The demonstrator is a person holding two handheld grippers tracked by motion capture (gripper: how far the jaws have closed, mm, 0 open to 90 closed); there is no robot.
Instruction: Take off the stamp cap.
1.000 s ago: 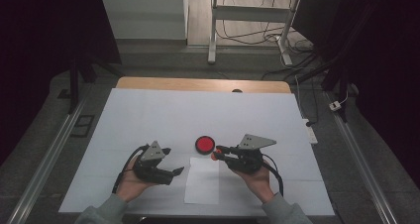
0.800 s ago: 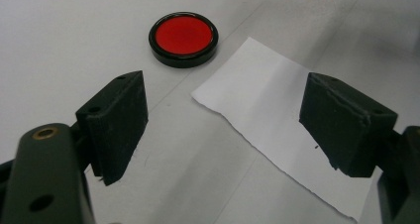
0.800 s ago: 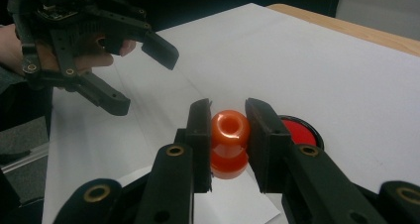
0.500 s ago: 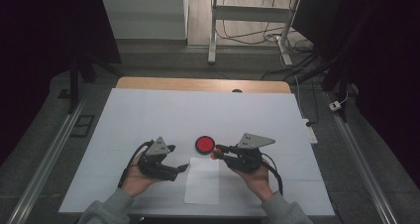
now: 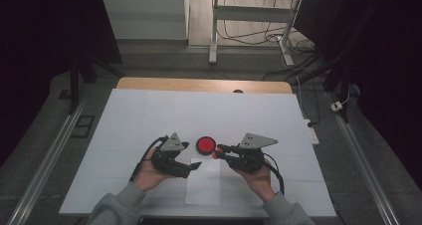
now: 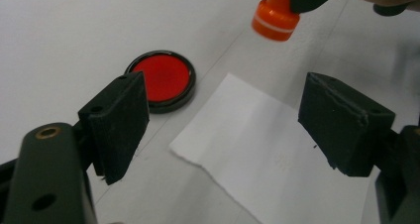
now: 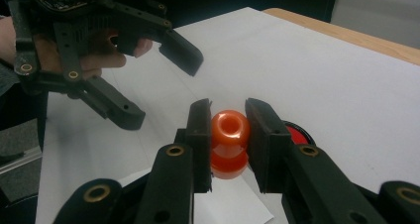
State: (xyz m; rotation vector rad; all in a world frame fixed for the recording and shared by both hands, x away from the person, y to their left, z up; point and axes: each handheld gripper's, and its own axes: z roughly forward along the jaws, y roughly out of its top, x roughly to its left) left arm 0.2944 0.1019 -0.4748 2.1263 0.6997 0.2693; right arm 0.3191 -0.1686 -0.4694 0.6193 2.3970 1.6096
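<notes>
Orange stamp [image 7: 229,143] in right tongs [image 7: 228,135], beside red-filled ink pad [image 5: 205,145].

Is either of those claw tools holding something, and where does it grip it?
The right gripper clamps an orange stamp by its rounded handle. The left gripper holds nothing.
</notes>
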